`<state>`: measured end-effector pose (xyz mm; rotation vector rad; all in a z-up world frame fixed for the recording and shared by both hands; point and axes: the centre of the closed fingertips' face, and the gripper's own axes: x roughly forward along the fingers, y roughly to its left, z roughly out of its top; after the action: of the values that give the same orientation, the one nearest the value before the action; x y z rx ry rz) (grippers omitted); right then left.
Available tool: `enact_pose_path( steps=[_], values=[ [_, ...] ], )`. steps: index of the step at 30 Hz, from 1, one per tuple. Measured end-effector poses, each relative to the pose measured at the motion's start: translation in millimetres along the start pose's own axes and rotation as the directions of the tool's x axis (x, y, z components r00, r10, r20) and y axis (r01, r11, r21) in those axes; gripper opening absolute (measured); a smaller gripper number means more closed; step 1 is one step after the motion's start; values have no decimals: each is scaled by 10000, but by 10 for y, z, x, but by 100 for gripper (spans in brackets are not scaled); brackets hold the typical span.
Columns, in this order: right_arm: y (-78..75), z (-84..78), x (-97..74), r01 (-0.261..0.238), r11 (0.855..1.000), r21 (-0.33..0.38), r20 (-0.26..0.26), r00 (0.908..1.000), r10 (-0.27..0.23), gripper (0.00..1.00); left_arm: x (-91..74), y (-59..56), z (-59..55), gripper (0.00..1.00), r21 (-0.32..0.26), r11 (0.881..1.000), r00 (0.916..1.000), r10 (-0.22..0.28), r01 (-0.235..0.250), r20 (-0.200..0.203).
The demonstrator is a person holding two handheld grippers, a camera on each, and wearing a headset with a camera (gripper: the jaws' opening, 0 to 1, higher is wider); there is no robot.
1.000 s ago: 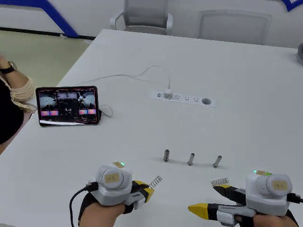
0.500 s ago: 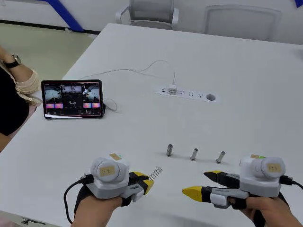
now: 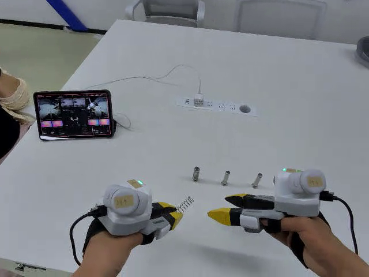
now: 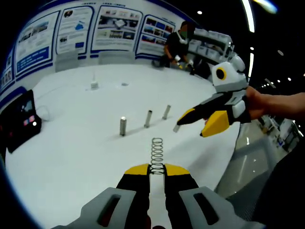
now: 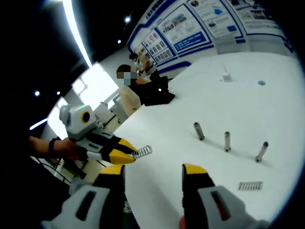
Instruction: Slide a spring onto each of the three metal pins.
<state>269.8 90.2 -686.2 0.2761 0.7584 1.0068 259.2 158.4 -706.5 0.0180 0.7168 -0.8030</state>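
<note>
Looking down in the head view, the left gripper point(image 3: 173, 216) hovers low over the white table point(image 3: 300, 92), its yellow-tipped jaws pinched on one end of a spring point(image 3: 185, 203) that sticks out toward the pins. The right gripper point(image 3: 219, 208) faces it from the other side with its jaws spread apart and nothing between them. Just beyond both tips, the left pin point(image 3: 196, 173), middle pin point(image 3: 225, 178) and right pin point(image 3: 257, 180) stand upright in a row. The left pin looks thicker and ridged; whether a spring sits on it I cannot tell. Farther back lie a power strip point(image 3: 216, 106) and, to the left, a propped tablet point(image 3: 73, 113).

From the left gripper view, the jaws are clamped on the spring's point(image 4: 157, 151) lower end, and it rises straight ahead, short of the left pin point(image 4: 123, 126) and apart from it. The right gripper point(image 4: 192, 127) comes in from the right, jaws parted, near the right pin point(image 4: 166, 112).

From the right gripper view, the two jaws stand wide with a bare gap. A loose spring point(image 5: 250, 185) lies flat on the table, near the right pin point(image 5: 260, 151). The left gripper point(image 5: 127, 156) enters from the left, carrying its spring point(image 5: 143, 151). A person point(image 5: 126, 98) sits at the table's far end.
</note>
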Motion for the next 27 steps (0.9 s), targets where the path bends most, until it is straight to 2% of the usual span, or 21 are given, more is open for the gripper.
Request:
enact_pose_path(
  steps=[10,20,27],
  values=[
    [124,124,47,-695,9971,316,278,9973,686,36,26,-208,154,10,389,9983,9987,-452,443,219],
    [207,106,90,-1040,9933,510,234,9944,1029,28,56,-420,250,10,773,9933,9956,-889,864,304],
    [211,100,78,-1056,9933,473,273,9942,1044,23,72,-470,246,10,919,9906,9941,-1044,1014,285]
  ],
)
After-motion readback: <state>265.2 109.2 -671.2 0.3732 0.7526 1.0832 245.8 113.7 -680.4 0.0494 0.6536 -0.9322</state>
